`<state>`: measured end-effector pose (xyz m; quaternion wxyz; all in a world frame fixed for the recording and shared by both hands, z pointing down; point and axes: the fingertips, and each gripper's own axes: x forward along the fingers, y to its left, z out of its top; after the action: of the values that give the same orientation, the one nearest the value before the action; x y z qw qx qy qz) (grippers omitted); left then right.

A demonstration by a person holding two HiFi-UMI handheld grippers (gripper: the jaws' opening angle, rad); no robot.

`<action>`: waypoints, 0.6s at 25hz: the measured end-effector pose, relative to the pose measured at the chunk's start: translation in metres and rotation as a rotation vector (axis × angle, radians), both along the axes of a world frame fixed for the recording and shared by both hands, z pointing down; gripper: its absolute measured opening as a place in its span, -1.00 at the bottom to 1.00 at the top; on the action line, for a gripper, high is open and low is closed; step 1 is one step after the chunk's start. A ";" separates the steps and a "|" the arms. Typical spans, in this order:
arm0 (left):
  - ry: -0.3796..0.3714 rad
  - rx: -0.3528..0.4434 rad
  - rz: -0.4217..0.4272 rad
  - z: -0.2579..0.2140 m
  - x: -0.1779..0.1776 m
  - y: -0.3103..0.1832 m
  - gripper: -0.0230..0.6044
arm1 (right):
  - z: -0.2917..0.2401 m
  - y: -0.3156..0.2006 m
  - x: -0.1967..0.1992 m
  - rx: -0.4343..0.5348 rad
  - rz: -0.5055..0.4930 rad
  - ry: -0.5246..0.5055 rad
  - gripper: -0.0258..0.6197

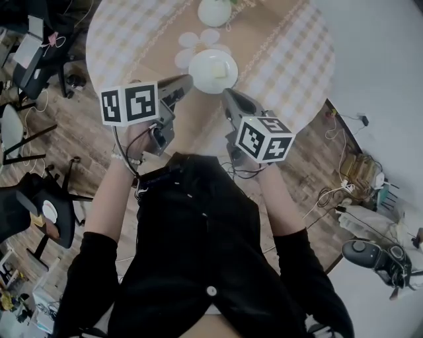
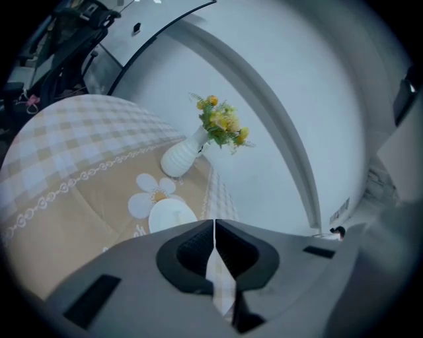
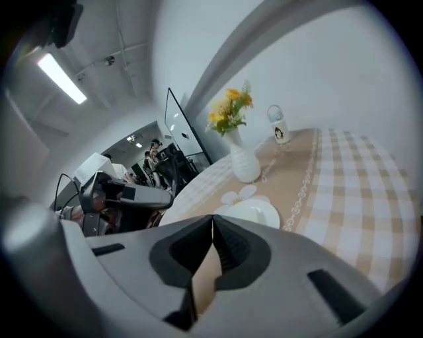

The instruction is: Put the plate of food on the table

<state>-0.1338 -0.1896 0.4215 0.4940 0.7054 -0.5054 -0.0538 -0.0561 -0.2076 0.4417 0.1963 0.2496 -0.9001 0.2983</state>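
My left claw (image 2: 215, 228) is closed completely, with nothing between its jaws, and my right claw (image 3: 212, 224) is closed and empty in the same way. I hold both over the near part of the round desk (image 1: 291, 59). Just beyond their tips, the white plate (image 1: 213, 69) with a pale piece of food rests on the beige strip, right beside a flower-shaped mat (image 1: 198, 41). A white vase (image 1: 215, 10) stands nearer the far edge.

Top (image 1: 192, 251): black, long sleeves, one white button (image 1: 211, 290)
Left gripper (image 1: 188, 81): grey, black-and-white marker cube (image 1: 129, 103)
Right gripper (image 1: 225, 93): grey, twin cube (image 1: 264, 138)
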 end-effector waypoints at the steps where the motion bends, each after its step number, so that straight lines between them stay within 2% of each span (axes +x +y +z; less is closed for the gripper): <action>1: -0.019 0.030 0.008 -0.009 0.002 0.002 -0.90 | -0.012 -0.001 0.002 0.039 0.002 -0.010 -0.92; 3: -0.072 0.099 0.021 -0.029 0.004 0.005 -0.91 | -0.036 -0.001 0.006 0.104 0.006 -0.036 -0.92; 7: -0.241 0.267 0.016 -0.073 0.000 0.009 -0.92 | -0.080 0.004 0.012 0.230 0.002 -0.081 -0.92; 11: -0.345 0.365 -0.002 -0.104 0.002 0.019 -0.92 | -0.113 0.008 0.018 0.324 0.018 -0.102 -0.92; 15: -0.480 0.467 0.004 -0.136 0.008 0.027 -0.92 | -0.144 0.011 0.022 0.396 0.041 -0.125 -0.92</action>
<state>-0.1259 -0.1623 0.2857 0.1857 0.7931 -0.5801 0.0003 -0.0337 -0.1970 0.2975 0.0810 0.2824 -0.9464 0.1344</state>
